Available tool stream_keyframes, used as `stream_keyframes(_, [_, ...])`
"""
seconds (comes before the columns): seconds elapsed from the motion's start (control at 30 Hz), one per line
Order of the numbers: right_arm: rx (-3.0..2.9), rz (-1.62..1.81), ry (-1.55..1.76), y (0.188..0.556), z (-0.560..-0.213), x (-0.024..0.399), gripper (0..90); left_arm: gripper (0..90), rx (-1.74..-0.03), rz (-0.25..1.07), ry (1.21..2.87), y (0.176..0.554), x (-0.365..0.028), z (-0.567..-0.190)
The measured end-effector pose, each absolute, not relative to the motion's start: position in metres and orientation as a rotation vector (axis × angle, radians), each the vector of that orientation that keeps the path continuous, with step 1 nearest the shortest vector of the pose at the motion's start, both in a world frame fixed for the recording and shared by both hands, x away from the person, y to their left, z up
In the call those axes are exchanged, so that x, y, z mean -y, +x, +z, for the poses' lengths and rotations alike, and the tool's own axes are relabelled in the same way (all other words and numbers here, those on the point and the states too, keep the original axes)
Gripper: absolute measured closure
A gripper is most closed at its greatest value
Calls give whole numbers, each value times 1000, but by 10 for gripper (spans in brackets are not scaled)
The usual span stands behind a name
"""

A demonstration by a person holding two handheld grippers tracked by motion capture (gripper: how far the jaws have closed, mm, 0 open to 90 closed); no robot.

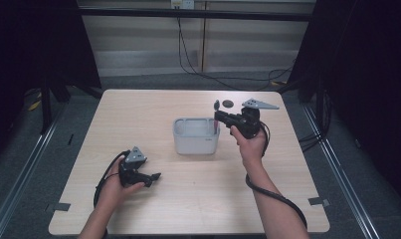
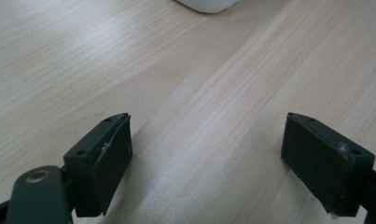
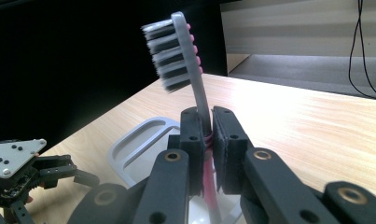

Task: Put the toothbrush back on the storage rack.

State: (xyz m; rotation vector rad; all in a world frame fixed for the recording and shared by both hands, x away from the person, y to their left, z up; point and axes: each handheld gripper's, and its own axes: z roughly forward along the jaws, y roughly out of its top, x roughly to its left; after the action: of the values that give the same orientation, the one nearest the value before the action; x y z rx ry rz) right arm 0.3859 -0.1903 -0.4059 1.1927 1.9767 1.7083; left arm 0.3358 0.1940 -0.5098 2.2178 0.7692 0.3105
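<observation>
The toothbrush is standing upright, bristles up, clamped in the right gripper above the grey container. The left gripper is resting on the table, jaws wide and holding nothing.

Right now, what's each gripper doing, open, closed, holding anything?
Left gripper: open, holding nothing, low over the table.
Right gripper: shut on the toothbrush, above the grey container.
</observation>
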Motion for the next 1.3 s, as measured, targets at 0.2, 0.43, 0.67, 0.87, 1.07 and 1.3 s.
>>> stream_keyframes(0.2, [-1978,1710,1185,384,-410,190,836,161,-770,309,2217,336,-194,-510])
stream_keyframes(0.43, [-1986,1710,1171,384,-412,190,836,161,-772,307,2215,336,-194,-510])
stream_keyframes(0.67, [-1992,1700,1165,384,-413,188,835,161,-769,310,2218,336,-194,-510])
stream_keyframes(0.87, [-1995,1690,1170,382,-417,188,834,161,-772,308,2216,336,-194,-510])
stream_keyframes(1.07, [-2000,1689,1159,380,-419,189,833,161,-770,309,2217,336,-194,-510])
stream_keyframes(1.3, [-2005,1685,1153,378,-421,190,829,161,-772,309,2215,336,-194,-510])
